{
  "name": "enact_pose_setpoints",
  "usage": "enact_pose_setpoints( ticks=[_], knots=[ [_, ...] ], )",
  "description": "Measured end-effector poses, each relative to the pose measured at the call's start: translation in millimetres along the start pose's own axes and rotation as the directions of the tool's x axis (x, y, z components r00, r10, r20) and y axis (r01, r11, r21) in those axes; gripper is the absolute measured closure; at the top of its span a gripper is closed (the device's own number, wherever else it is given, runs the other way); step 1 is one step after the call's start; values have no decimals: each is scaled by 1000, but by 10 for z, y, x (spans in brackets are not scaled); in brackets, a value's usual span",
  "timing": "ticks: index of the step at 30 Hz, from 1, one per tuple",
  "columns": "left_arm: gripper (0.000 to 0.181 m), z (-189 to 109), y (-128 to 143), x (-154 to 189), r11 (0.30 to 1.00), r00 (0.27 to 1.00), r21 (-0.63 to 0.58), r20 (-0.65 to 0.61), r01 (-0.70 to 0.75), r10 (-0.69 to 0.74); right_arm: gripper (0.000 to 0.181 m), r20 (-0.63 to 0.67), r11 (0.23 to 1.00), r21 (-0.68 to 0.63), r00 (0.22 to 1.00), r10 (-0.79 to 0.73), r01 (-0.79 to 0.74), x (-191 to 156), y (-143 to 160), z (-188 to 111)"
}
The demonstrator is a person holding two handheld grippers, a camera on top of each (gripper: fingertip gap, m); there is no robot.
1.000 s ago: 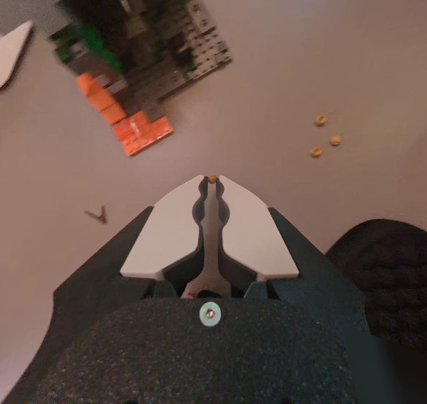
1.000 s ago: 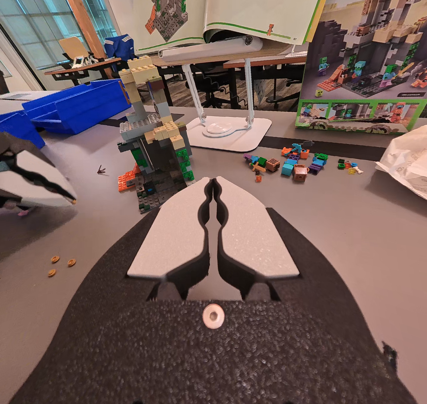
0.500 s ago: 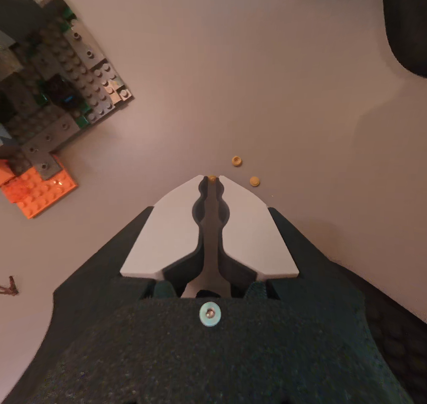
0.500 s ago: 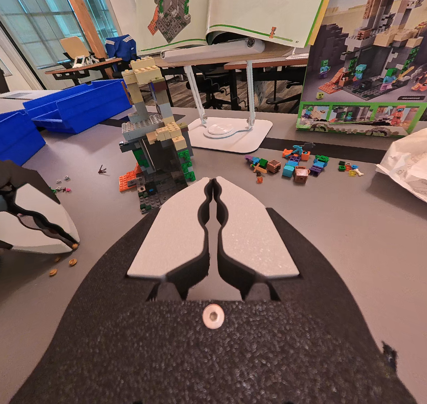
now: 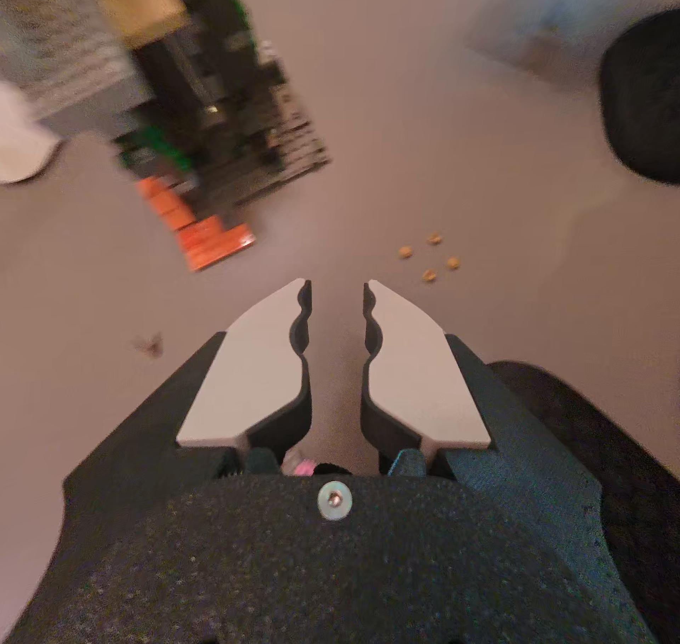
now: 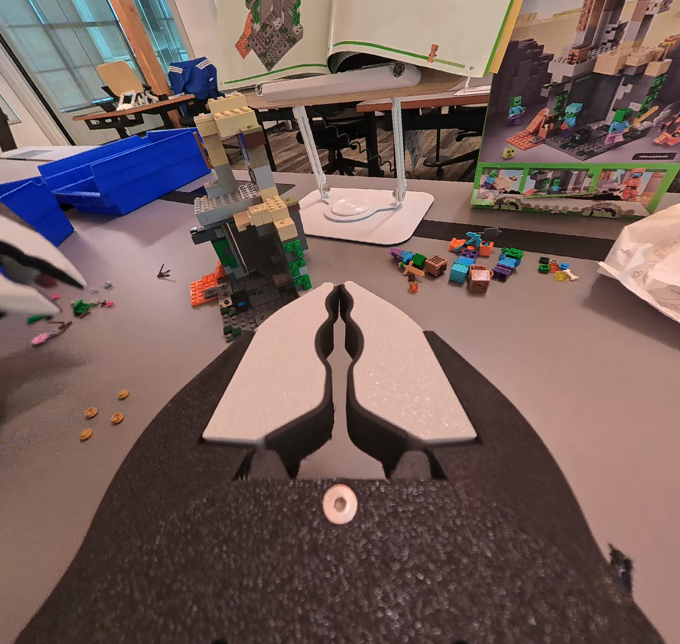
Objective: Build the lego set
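Plainly, layout: the half-built lego model [image 6: 250, 229] stands upright mid-table, facing the open instruction booklet [image 6: 353, 11] on its white stand [image 6: 364, 217] – likely so each step can be checked against the page.
Gold studs: four small round pieces [image 5: 428, 256] lie loose in a tight cluster on the table [image 5: 478, 148], near the model's orange base plate [image 5: 209, 240] but apart from it – probably staged for picking one at a time.
Spare parts: a heap of coloured bricks and figures [image 6: 467, 262] sits to the right of the model, the set's box [image 6: 585, 89] behind it.
Left gripper [image 5: 337, 286]: fingers parted with a clear gap, nothing between them, hovering above the table just short of the studs.
Right gripper [image 6: 338, 287]: fingers pressed together at the tips, holding nothing, pointed at the model's base; whether it touches the table I cannot tell.
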State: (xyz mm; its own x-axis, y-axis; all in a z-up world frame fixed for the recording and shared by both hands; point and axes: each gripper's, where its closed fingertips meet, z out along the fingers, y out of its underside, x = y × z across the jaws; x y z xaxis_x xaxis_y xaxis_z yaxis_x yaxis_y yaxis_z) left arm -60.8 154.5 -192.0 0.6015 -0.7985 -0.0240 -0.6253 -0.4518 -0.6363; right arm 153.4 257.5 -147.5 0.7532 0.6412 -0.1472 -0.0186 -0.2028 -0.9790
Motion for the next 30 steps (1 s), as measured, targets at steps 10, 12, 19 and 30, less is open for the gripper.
enact_pose_setpoints(
  ticks=[10,12,19,30],
  knots=[
    [165,-488,927,-855,961,988,-237,95,145,-125,181,6,1000,-9,1000,-10,10,-30,25,15],
    [165,-399,1028,-848,950,990,-282,81,134,-116,181,2,1000,-6,1000,-7,7,-17,17,11],
    [165,-215,1091,-845,940,990,-312,50,139,-130,181,1,1000,-6,1000,-3,3,-8,16,9],
    [174,-121,1154,-855,926,994,-360,48,113,-103,181,-18,1000,6,1000,-5,5,33,-11,-7]
  ],
)
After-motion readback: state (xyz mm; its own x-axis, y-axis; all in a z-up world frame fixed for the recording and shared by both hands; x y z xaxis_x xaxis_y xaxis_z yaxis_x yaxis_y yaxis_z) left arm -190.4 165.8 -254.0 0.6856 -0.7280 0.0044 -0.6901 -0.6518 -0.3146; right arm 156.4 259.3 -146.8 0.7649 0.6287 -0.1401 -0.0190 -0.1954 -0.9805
